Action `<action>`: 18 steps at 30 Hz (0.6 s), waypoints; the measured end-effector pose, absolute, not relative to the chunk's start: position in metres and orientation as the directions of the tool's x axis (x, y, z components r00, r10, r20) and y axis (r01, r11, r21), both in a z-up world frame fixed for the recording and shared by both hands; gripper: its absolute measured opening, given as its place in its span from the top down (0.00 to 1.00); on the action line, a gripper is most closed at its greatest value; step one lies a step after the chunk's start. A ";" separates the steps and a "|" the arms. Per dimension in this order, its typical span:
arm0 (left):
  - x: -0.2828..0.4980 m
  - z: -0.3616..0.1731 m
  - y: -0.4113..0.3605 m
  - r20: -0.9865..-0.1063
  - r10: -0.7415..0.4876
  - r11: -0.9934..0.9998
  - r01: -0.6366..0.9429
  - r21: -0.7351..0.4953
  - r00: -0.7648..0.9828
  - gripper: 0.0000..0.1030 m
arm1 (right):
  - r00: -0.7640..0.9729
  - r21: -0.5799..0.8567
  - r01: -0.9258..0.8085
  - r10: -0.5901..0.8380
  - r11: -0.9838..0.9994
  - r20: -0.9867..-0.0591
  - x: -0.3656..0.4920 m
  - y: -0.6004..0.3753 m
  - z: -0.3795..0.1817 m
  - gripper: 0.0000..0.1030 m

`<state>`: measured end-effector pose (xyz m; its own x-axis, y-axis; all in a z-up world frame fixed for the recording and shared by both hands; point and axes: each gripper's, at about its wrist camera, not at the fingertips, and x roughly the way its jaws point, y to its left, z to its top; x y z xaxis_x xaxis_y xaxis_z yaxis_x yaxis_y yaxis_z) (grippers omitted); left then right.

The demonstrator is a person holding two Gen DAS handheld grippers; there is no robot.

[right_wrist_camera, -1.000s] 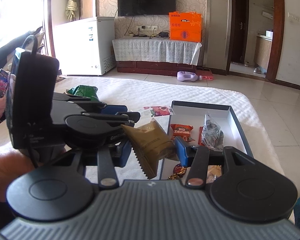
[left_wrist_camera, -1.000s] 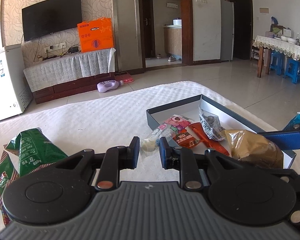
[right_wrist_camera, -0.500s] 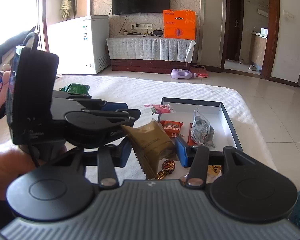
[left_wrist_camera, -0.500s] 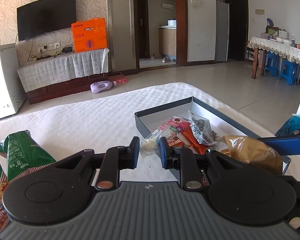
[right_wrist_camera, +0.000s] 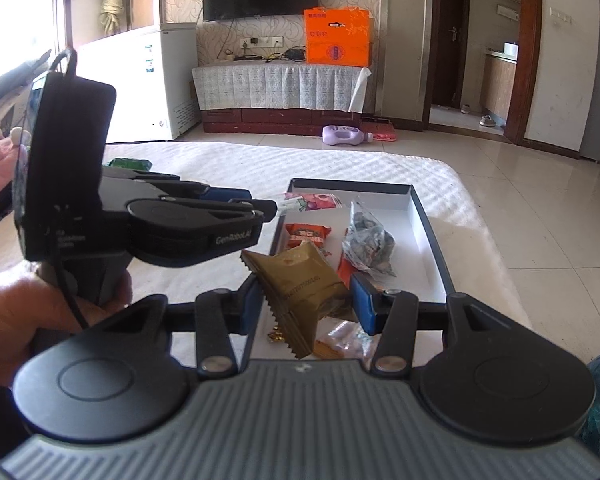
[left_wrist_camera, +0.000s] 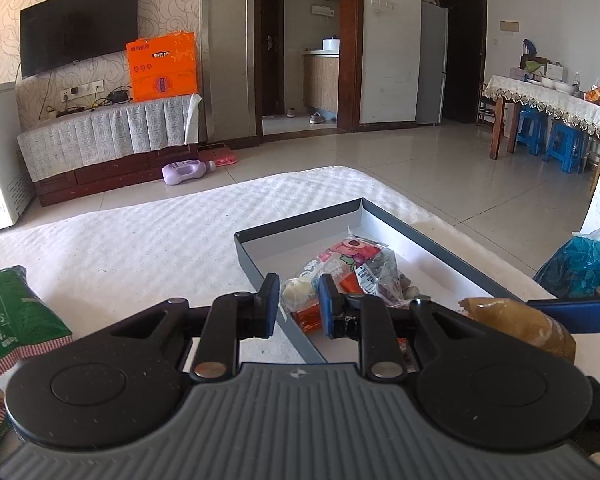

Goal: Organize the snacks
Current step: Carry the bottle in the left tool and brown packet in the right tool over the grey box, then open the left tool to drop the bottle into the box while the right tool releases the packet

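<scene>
Two claws, one snack each, both hanging over the tray

Right claw (right_wrist_camera: 305, 307) is clamped on the tan crinkle-edge packet (right_wrist_camera: 300, 284); left claw (left_wrist_camera: 299, 304) pinches the clear pink-printed bag (left_wrist_camera: 332, 266) by its end. Both look light, soft and slippery, so I'd grab them mid-body or at the seam. Shallow grey tray (left_wrist_camera: 428, 240) sits on a white quilted bed (left_wrist_camera: 140, 236); tiled floor (left_wrist_camera: 420, 168) beyond.

Both grippers look the same: the left gripper (left_wrist_camera: 299, 308) and right gripper (right_wrist_camera: 307, 303) each have a ribbed grey base, two round black discs, black link arms with silver screws, blue pads, plus white "GenRobot.AI" lettering and a black cable on the left one.
</scene>
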<state>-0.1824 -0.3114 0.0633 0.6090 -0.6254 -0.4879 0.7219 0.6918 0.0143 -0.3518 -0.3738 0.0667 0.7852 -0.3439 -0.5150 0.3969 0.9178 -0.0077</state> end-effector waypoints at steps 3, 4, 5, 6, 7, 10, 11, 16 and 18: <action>-0.177 0.059 -0.319 -0.499 -0.627 0.693 0.721 -0.006 0.598 0.76 | 0.773 -0.007 0.408 -0.350 0.913 -0.529 -0.353 -0.379 0.064 0.51; -0.175 0.058 -0.321 -0.502 -0.630 0.691 0.722 -0.014 0.593 0.76 | 0.769 -0.007 0.411 -0.350 0.912 -0.534 -0.353 -0.381 0.063 0.51; -0.173 0.057 -0.324 -0.505 -0.630 0.692 0.722 -0.019 0.590 0.76 | 0.767 -0.006 0.412 -0.351 0.911 -0.538 -0.353 -0.382 0.062 0.51; -0.171 0.055 -0.327 -0.507 -0.630 0.692 0.722 -0.020 0.589 0.76 | 0.764 -0.005 0.414 -0.351 0.910 -0.542 -0.353 -0.384 0.062 0.51; -0.170 0.054 -0.331 -0.509 -0.630 0.690 0.723 -0.020 0.586 0.76 | 0.762 -0.003 0.415 -0.350 0.910 -0.545 -0.353 -0.385 0.061 0.51; -0.164 0.049 -0.341 -0.516 -0.627 0.687 0.727 -0.011 0.584 0.76 | 0.756 -0.001 0.419 -0.349 0.908 -0.554 -0.353 -0.389 0.059 0.51; -0.162 0.047 -0.345 -0.519 -0.625 0.686 0.727 -0.009 0.583 0.76 | 0.754 0.000 0.420 -0.349 0.907 -0.556 -0.353 -0.390 0.059 0.51; -0.147 0.038 -0.363 -0.536 -0.624 0.681 0.732 -0.017 0.569 0.76 | 0.746 0.004 0.424 -0.347 0.905 -0.569 -0.352 -0.397 0.056 0.51; -0.142 0.035 -0.371 -0.540 -0.629 0.676 0.737 -0.023 0.560 0.76 | 0.741 0.003 0.425 -0.346 0.905 -0.575 -0.350 -0.400 0.054 0.51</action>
